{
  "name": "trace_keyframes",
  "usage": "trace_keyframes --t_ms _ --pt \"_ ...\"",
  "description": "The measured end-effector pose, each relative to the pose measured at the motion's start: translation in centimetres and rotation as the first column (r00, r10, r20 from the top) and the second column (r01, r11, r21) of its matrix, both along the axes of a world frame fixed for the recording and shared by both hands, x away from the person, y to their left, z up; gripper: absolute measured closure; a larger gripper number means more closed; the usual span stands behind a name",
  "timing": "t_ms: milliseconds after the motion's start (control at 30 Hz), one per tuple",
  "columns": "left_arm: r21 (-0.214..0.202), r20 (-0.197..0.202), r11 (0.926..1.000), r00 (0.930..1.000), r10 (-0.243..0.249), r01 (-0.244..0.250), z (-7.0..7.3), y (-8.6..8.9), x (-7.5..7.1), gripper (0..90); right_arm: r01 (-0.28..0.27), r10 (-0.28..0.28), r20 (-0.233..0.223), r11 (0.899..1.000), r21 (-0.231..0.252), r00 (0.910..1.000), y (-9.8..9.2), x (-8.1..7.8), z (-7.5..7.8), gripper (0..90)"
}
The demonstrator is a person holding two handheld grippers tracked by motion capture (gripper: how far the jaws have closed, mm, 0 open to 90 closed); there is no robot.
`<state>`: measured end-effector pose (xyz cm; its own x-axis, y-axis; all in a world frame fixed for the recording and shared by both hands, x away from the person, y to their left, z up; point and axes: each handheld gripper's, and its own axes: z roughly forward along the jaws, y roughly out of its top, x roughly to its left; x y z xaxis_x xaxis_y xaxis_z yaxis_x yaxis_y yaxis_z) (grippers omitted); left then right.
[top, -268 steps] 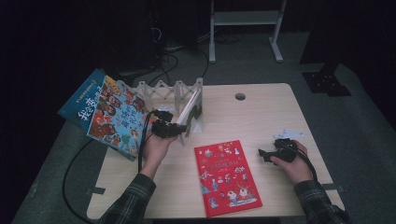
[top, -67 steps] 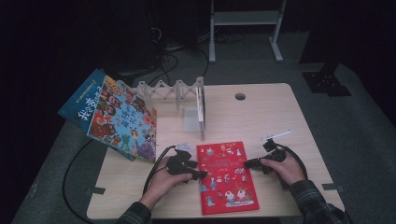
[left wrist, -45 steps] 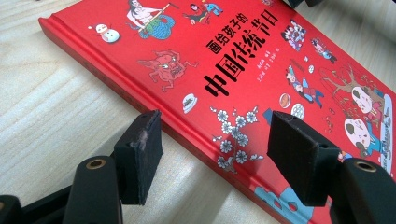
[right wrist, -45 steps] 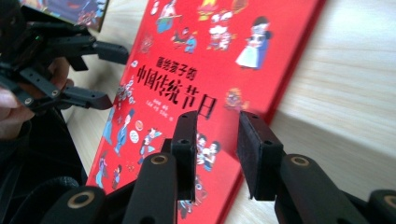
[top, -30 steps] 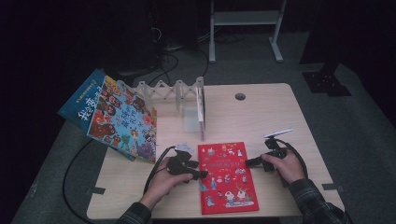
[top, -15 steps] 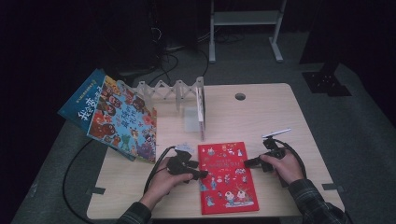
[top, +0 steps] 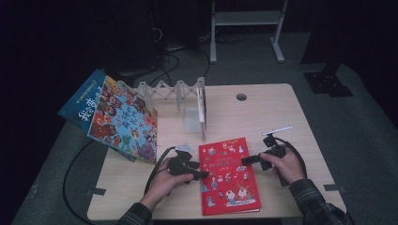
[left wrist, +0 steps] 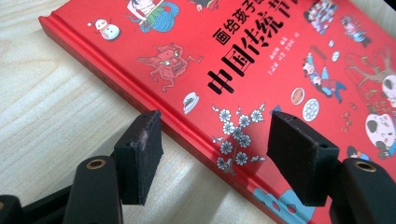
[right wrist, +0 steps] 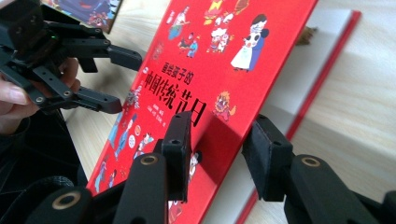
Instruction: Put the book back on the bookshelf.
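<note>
A red picture book [top: 228, 176] lies flat at the front middle of the table [top: 281, 117]. My left gripper [top: 199, 174] is at its spine side. In the left gripper view its jaws [left wrist: 215, 158] stand open astride the spine, one pad over wood, the other over the red cover [left wrist: 261, 56]. My right gripper [top: 245, 161] is at the book's opposite long edge. In the right gripper view the cover [right wrist: 210, 56] is lifted off the white pages. Its free edge runs between the jaws [right wrist: 219, 144], which have just been opening and no longer press it. The left gripper [right wrist: 126, 81] shows beyond.
A white folding book rack [top: 173, 91] stands at the back of the table with one book upright [top: 202, 110] in it. A large colourful book [top: 119, 119] leans over the table's left edge. A cable hole [top: 241, 97] lies behind. Cables trail from both grippers.
Since the oldest frame my left gripper has come from the rack to the red book's spine, and my right gripper to its other edge. Over the last second both hands have barely moved.
</note>
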<state>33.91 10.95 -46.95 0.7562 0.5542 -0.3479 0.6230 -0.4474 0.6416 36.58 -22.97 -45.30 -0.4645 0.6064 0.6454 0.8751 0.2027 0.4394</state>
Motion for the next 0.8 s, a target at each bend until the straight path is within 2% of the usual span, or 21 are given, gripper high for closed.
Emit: trace_keyframes --t_ms 67,133,233,433,567,800 --pt "-0.001 -0.003 1.0000 1.0000 -0.001 0.001 0.0 0.0 0.0 34.7 -0.016 0.016 0.014 0.999 0.033 0.9998 0.6 0.1 0.1 59.1" --pt "-0.002 -0.003 1.0000 1.0000 -0.001 0.001 0.0 0.0 0.0 34.7 -0.034 0.034 0.037 0.999 0.017 0.9988 1.5 0.2 0.0 56.7" --pt "-0.005 -0.002 1.0000 1.0000 0.001 -0.001 0.0 0.1 0.0 34.7 -0.059 0.059 0.047 0.998 0.004 0.9972 2.7 0.4 -0.2 55.1" --pt "-0.027 -0.014 0.9996 0.9999 0.010 -0.011 -0.1 0.3 0.1 35.5 -0.067 0.066 0.056 0.997 0.025 0.9963 2.5 0.4 -0.3 57.1" --pt "-0.047 -0.025 0.9987 0.9995 0.017 -0.018 -0.3 0.5 0.2 35.4 -0.083 0.079 0.098 0.996 0.034 0.9920 2.5 0.3 -0.3 57.3" --pt "-0.048 -0.029 0.9987 0.9995 0.012 -0.014 -0.2 0.5 0.2 34.7 -0.104 0.098 0.150 0.994 0.033 0.9838 2.5 0.1 -0.2 57.1"
